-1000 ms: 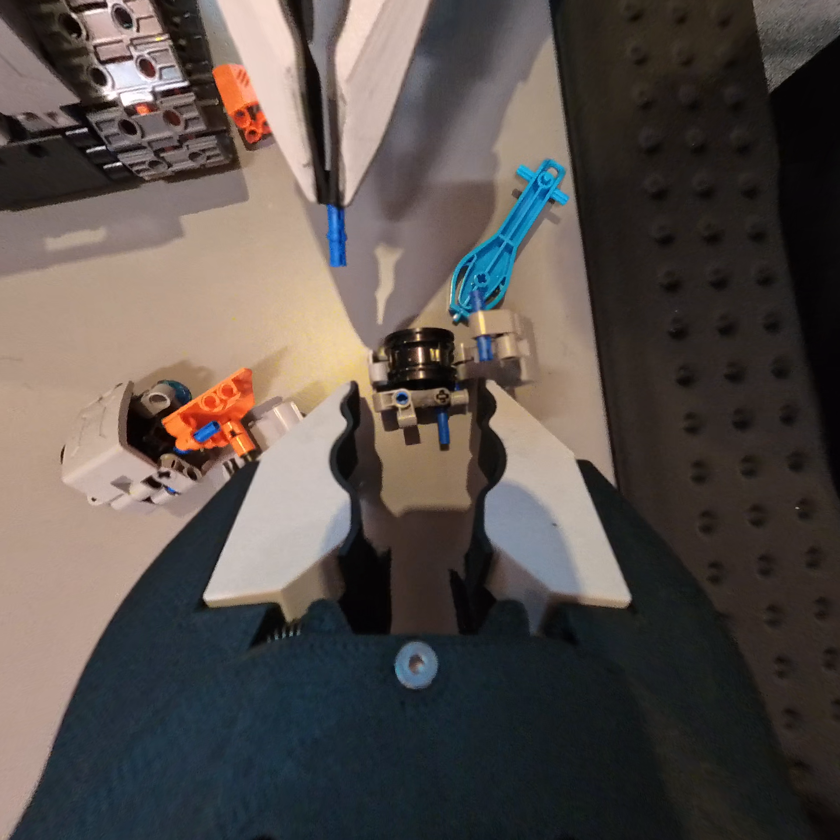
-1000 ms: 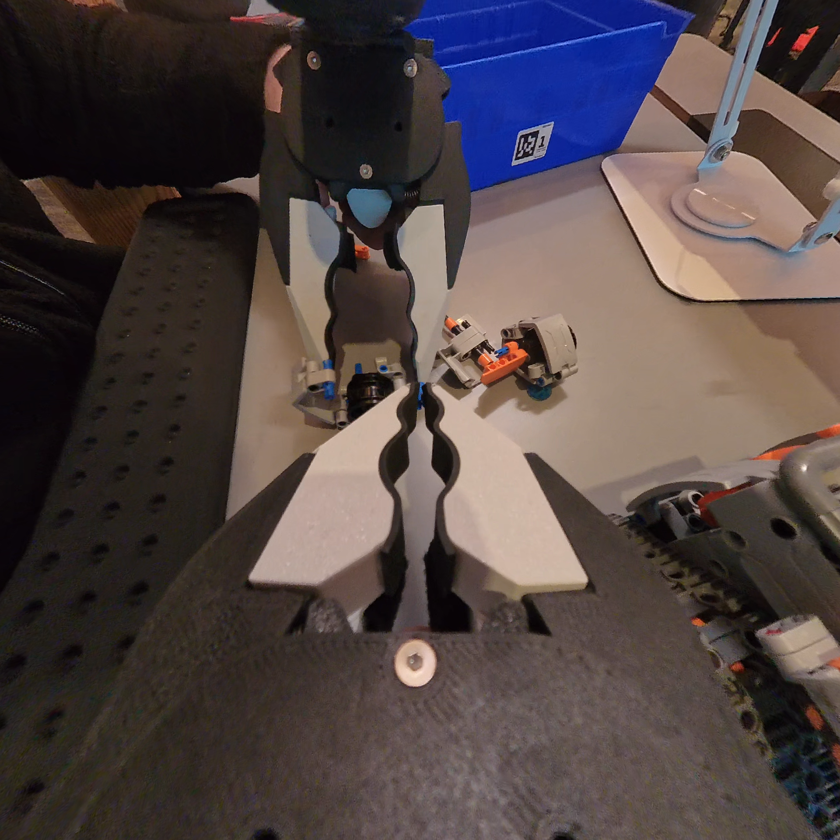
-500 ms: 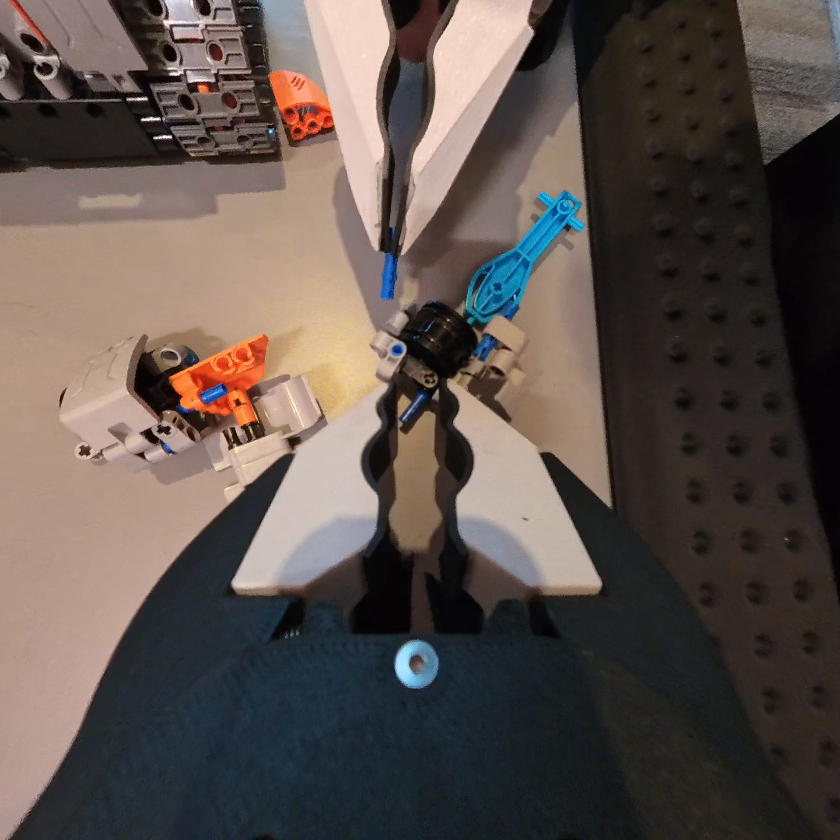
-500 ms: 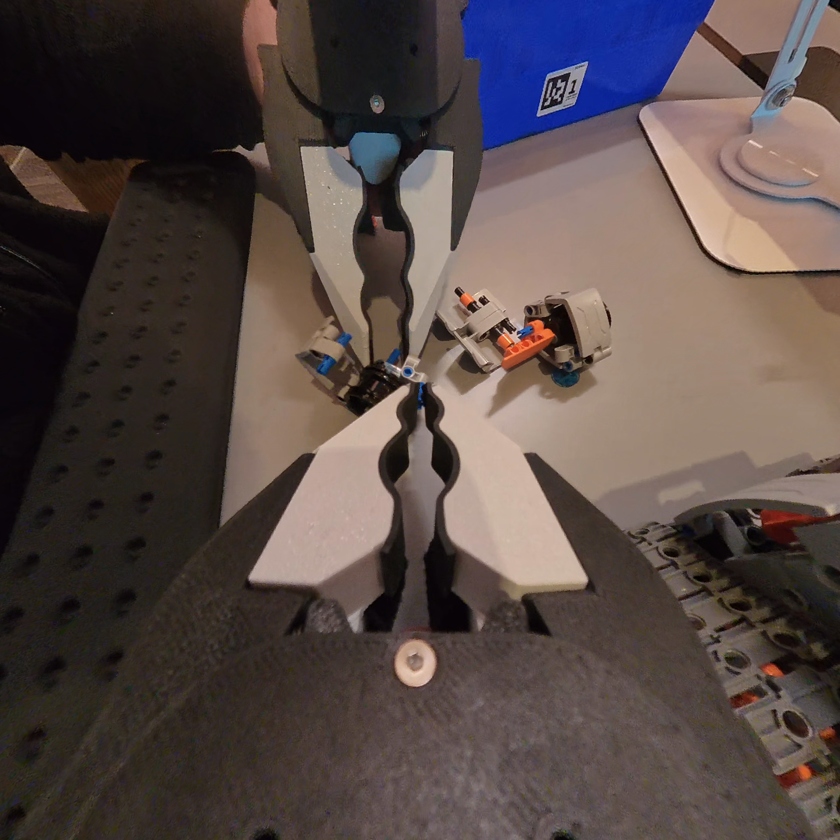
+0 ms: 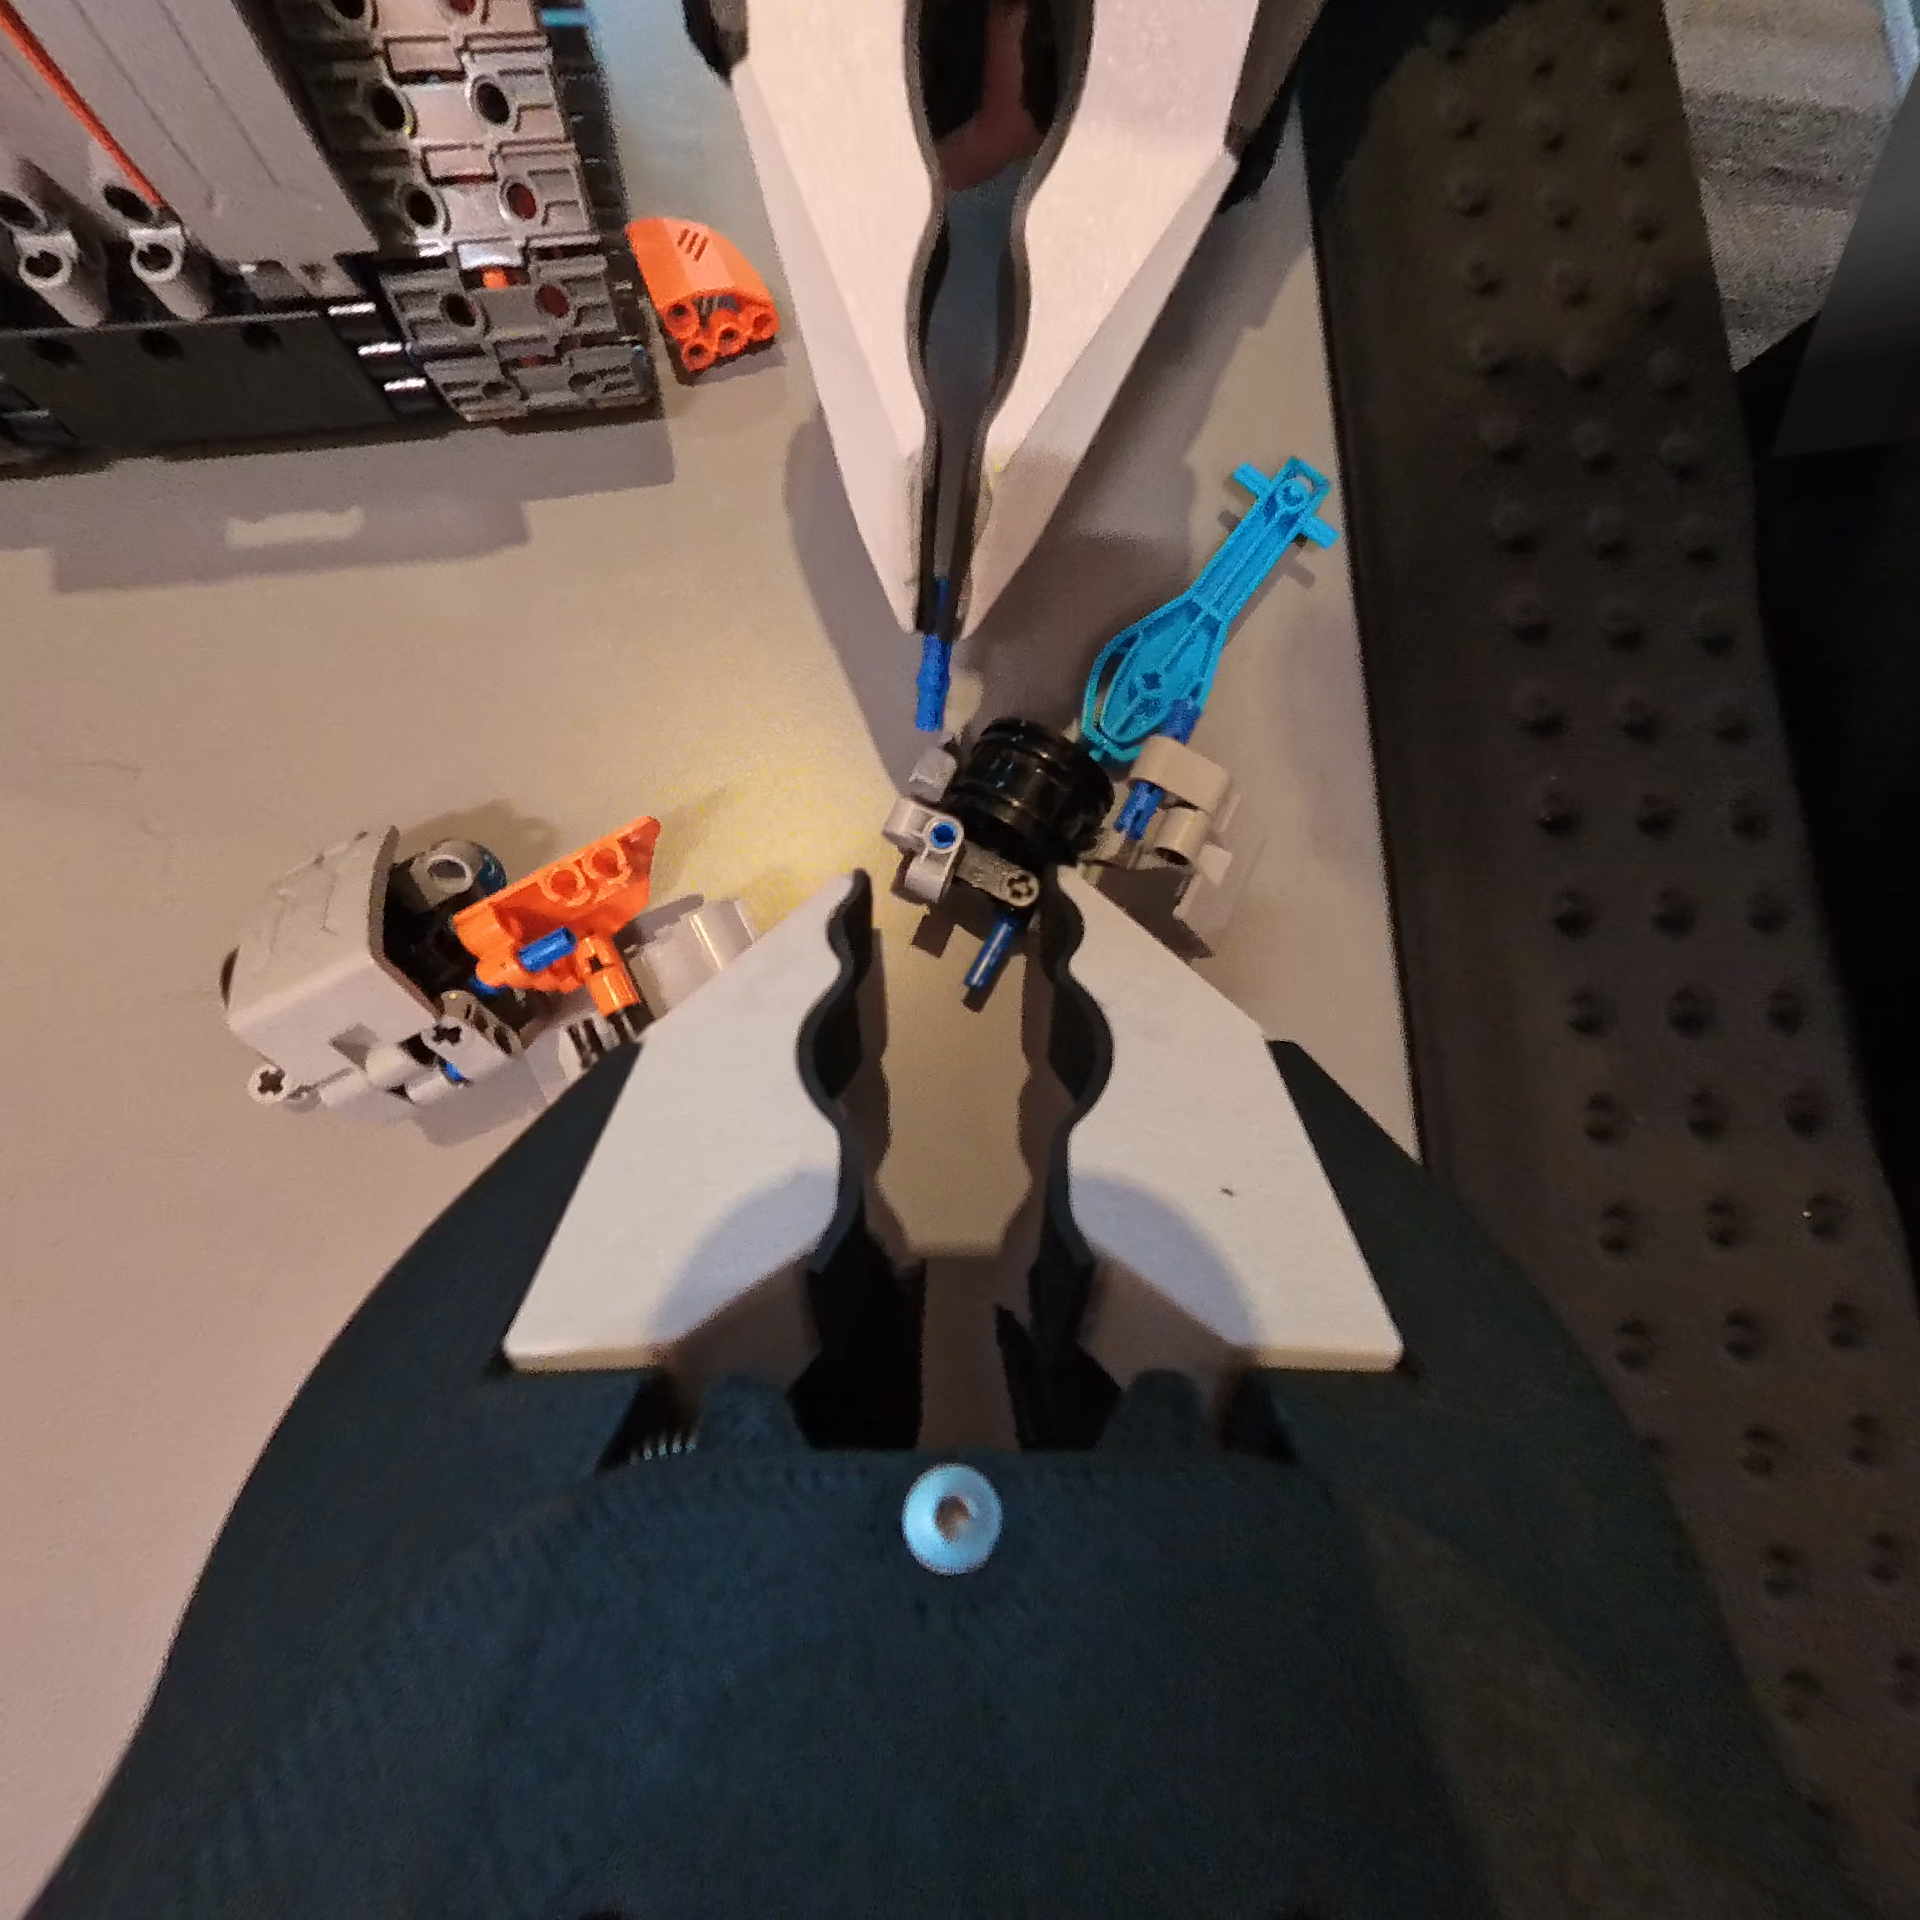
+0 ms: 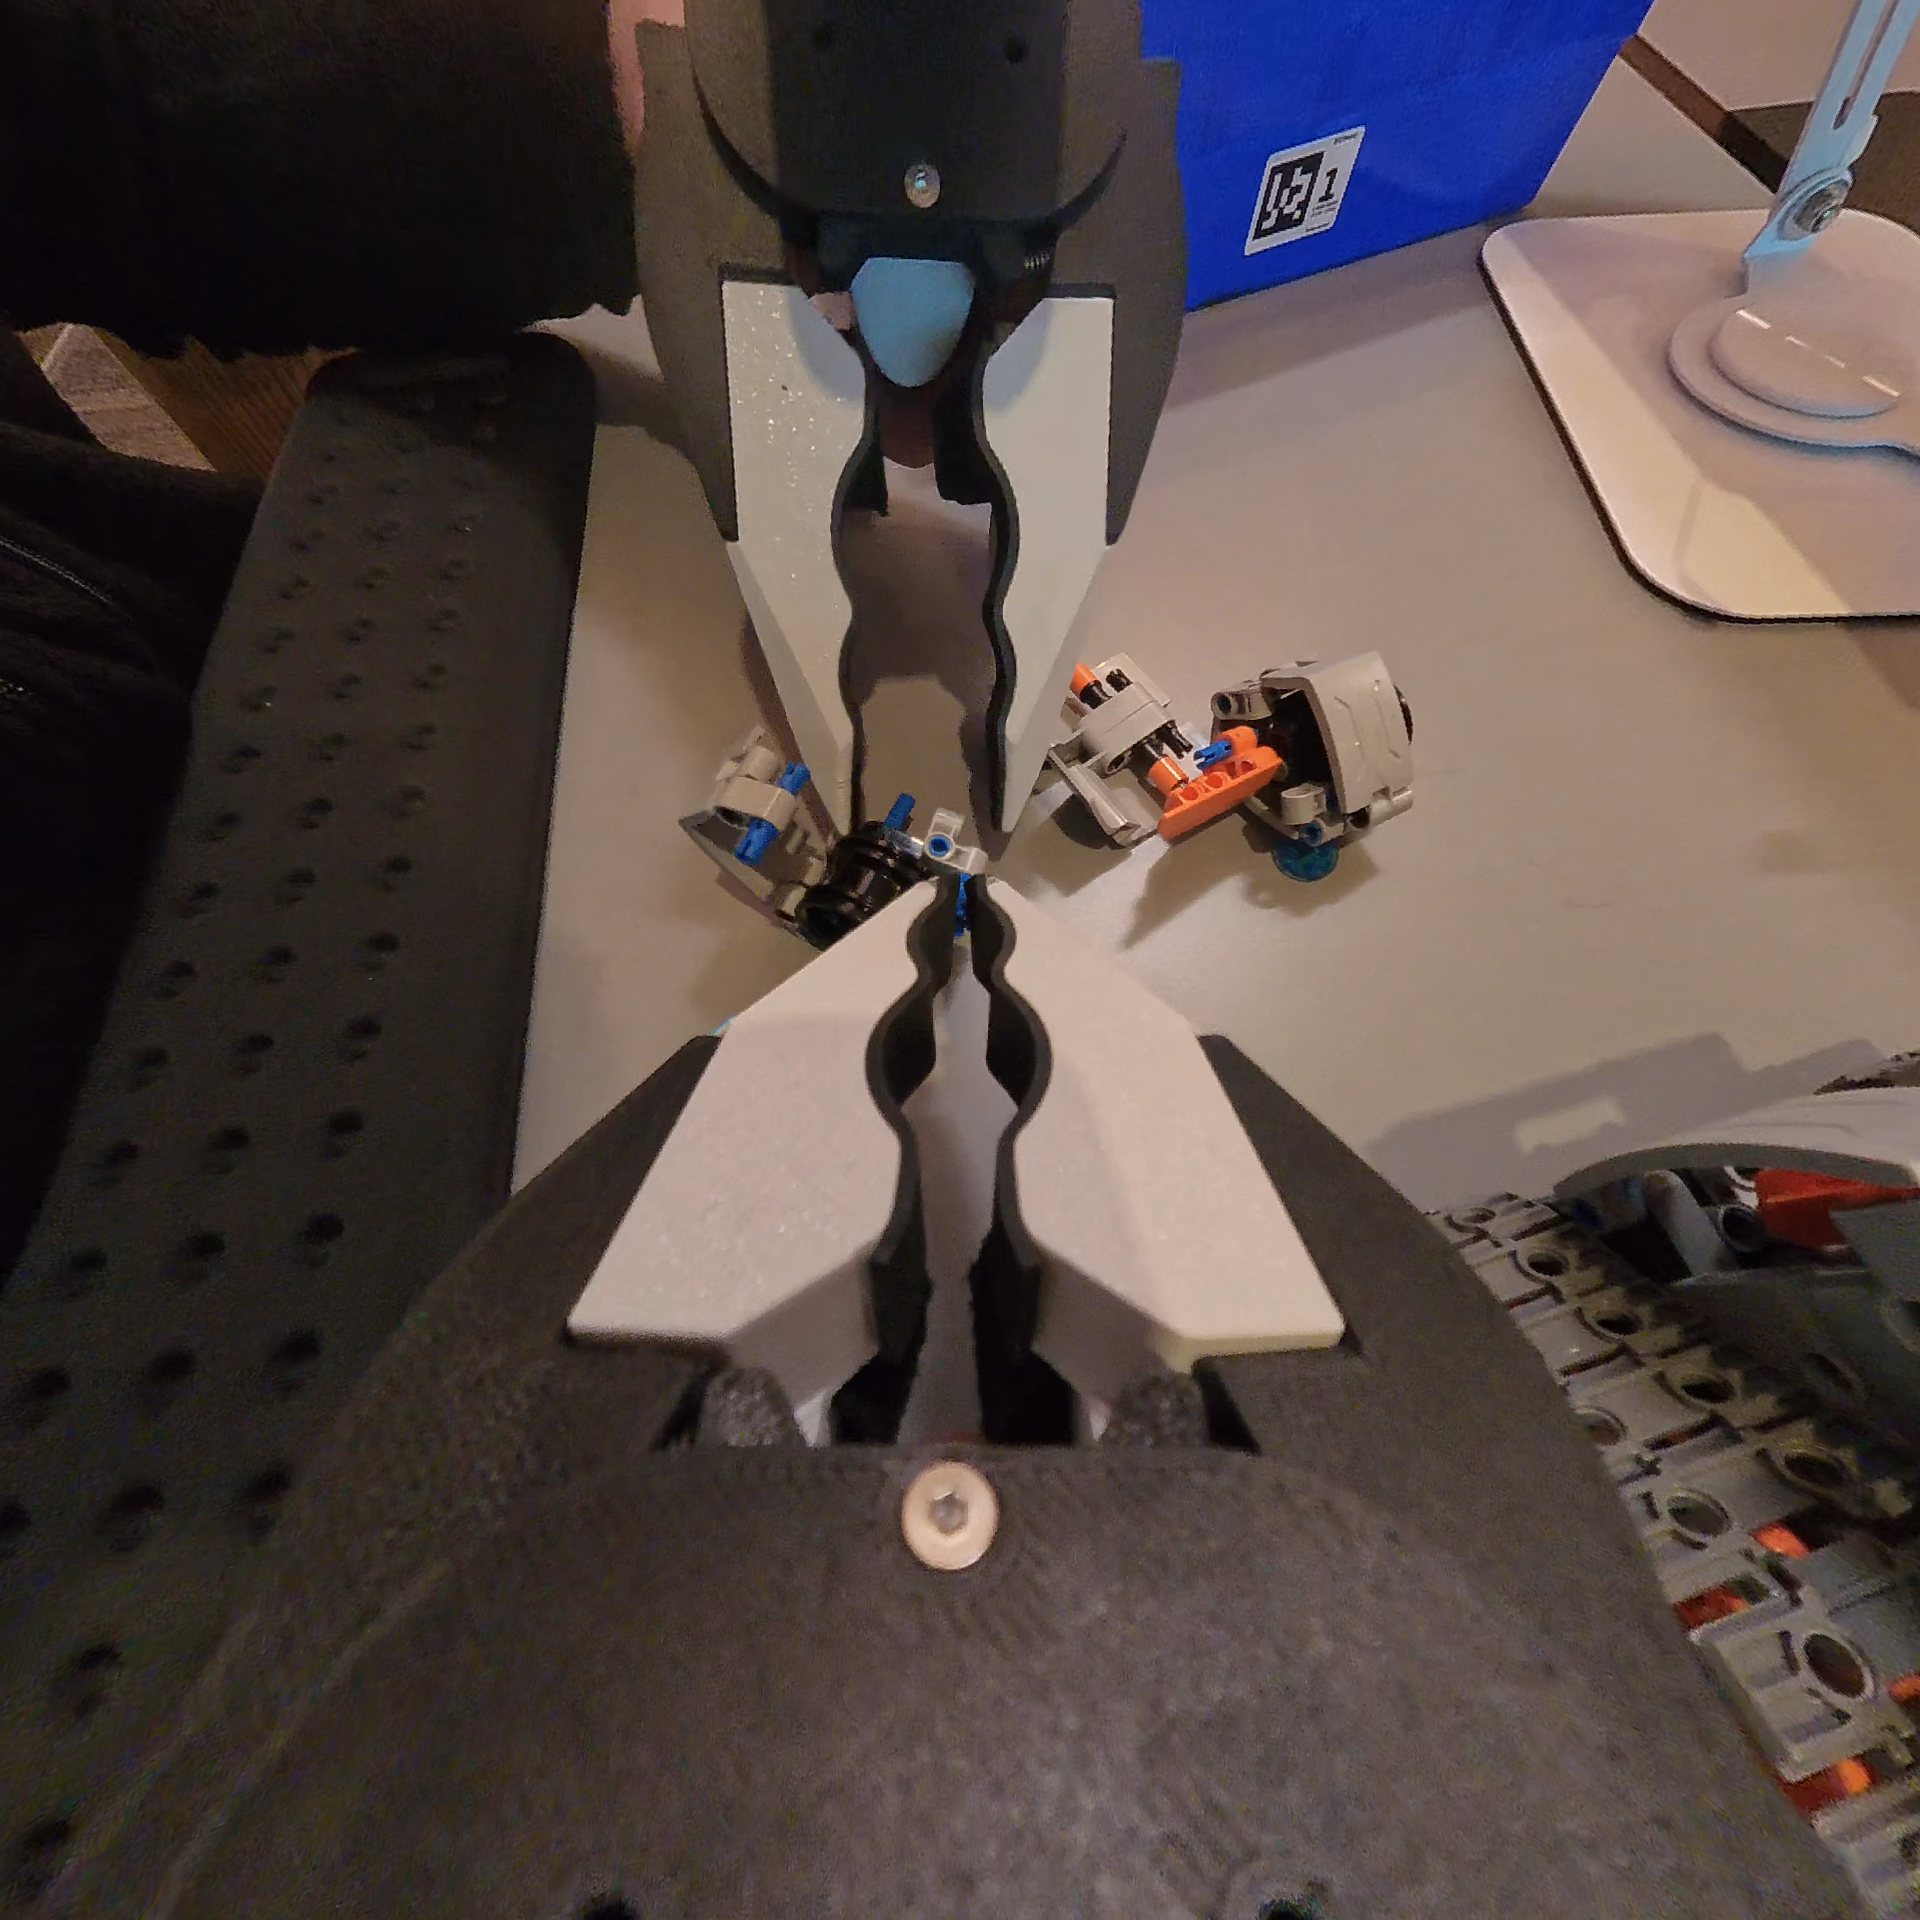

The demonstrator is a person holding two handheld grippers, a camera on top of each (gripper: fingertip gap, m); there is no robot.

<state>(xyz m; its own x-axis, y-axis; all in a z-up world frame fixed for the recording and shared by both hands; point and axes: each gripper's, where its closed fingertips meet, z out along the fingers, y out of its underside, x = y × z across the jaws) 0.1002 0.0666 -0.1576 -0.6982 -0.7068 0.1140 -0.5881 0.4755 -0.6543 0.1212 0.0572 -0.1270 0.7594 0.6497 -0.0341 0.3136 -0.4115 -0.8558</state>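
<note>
- You are working over a pale grey tabletop (image 6: pixel 1455 987), with a black perforated mat (image 6: pixel 260 987) along one edge, a blue bin (image 6: pixel 1403 114) at the back and a white stand base (image 6: pixel 1704 436) beside it.
- Your right gripper (image 6: pixel 961 894) has its fingers clenched on a small blue pin (image 5: pixel 933 681); in the left wrist view the pin pokes out past the tips, pointing down at the tabletop.
- The pin's free end hangs just beside a small wheel assembly (image 5: pixel 1023 816): a black wheel in grey connectors with blue pegs. Whether pin and assembly touch cannot be told.
- Your left gripper (image 5: pixel 961 914) has its fingers released, with a clear gap between them. The tips sit on either side of the assembly's near end, and a blue axle from it points into that gap.
- A light blue blade piece (image 5: pixel 1195 634) juts from the assembly's far side, toward the mat.
- To the left of your left fingers lies a grey and orange assembly (image 5: pixel 457 977), just beside the left finger.
- Farther off, beyond it, stands a large grey and black build (image 5: pixel 312 229) with a loose orange piece (image 5: pixel 707 291) at its corner.
</note>
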